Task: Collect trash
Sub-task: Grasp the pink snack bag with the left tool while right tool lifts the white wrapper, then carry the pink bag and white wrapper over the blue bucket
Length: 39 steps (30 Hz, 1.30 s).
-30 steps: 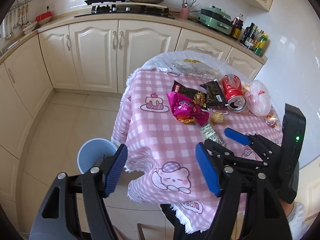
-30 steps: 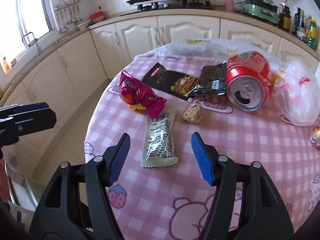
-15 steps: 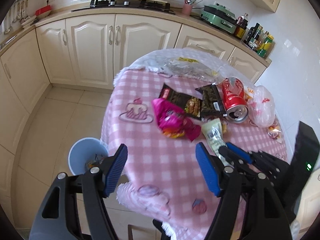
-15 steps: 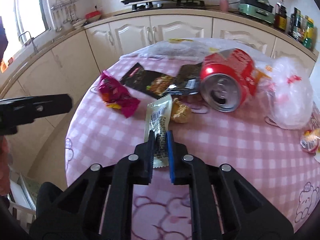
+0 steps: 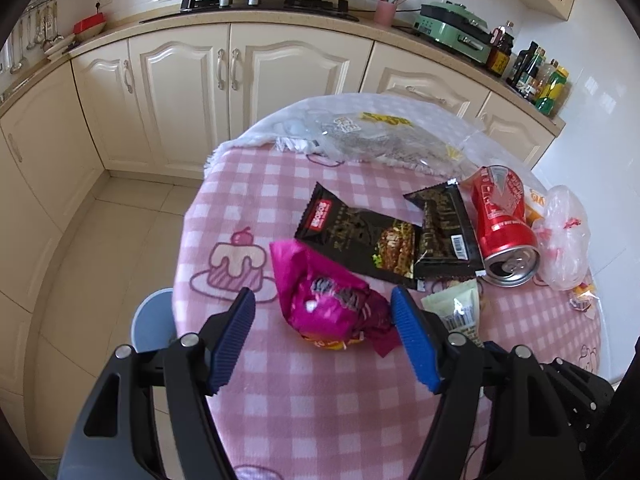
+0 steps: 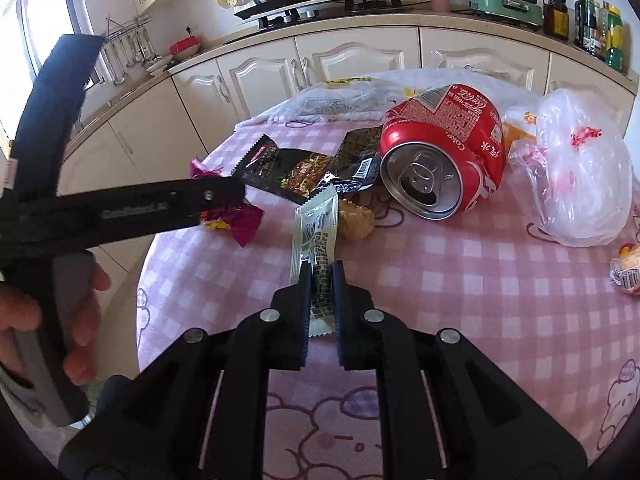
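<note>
Red can (image 6: 444, 152), black wrappers (image 5: 384, 236) crowd behind magenta packet (image 5: 332, 300).

Round table (image 5: 280, 400), pink checked cloth: wrappers (image 5: 360, 236), red can (image 5: 502, 220), plastic bags (image 5: 568, 236).

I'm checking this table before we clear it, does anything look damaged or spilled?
The red can lies on its side, dented, its open mouth toward the camera; no liquid shows on the cloth. A crumbly lump sits loose beside the wrapper.
</note>
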{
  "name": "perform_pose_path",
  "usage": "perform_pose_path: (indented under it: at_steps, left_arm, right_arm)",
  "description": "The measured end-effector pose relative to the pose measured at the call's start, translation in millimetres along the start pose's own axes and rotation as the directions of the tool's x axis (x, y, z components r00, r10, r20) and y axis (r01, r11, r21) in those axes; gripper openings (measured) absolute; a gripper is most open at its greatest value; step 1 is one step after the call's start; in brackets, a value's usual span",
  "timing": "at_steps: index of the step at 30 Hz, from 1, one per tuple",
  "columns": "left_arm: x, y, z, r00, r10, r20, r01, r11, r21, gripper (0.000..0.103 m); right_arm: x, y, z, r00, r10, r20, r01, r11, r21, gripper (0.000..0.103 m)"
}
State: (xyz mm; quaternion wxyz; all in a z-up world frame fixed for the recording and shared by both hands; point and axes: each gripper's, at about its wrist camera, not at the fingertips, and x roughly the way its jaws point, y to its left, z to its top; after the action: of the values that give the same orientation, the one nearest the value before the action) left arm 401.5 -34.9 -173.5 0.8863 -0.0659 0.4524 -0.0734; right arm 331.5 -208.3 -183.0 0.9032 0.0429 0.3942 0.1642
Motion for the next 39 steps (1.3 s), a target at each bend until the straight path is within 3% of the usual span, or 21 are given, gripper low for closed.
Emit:
perform_pose_path:
  at_steps: [1,11,19,29,39]
  left_arm:
    - [0.2,0.3,-0.6,1.000,-0.018,0.005,0.018,1.000,-0.001,0.048]
    - [-31.7,14.5,-13.6,0.997,-0.043,0.064,0.042,0.999,0.017,0.046]
    - [-69.7,49.5,-22.6,0.993,-0.029,0.113,0.028,1.000,0.007,0.046]
    - [-100.9,147.7,-42.2,0.989,0.046,0.141,-0.030,0.993,-0.114,0.046]
    - [-81.1,268.9,-69.5,0.987,0.151,0.052,-0.130,0.949,-0.287,0.046]
  right_arm:
    - [-0.2,0.6,0.1,1.000,0.000,0.002,0.000,1.000,-0.001,0.010]
    - [-6.4,16.8,2.6,1.000,-0.003,0.025,0.004,1.000,-0.016,0.010]
    - [-19.0,61.0,14.3,0.998,0.027,0.064,-0.023,0.997,-0.069,0.010]
    - [9.6,156.6,30.0,0.988,0.149,0.035,-0.140,0.972,-0.187,0.010]
    - [94.2,255.0,20.2,0.974,0.214,-0.076,-0.227,0.933,-0.281,0.010]
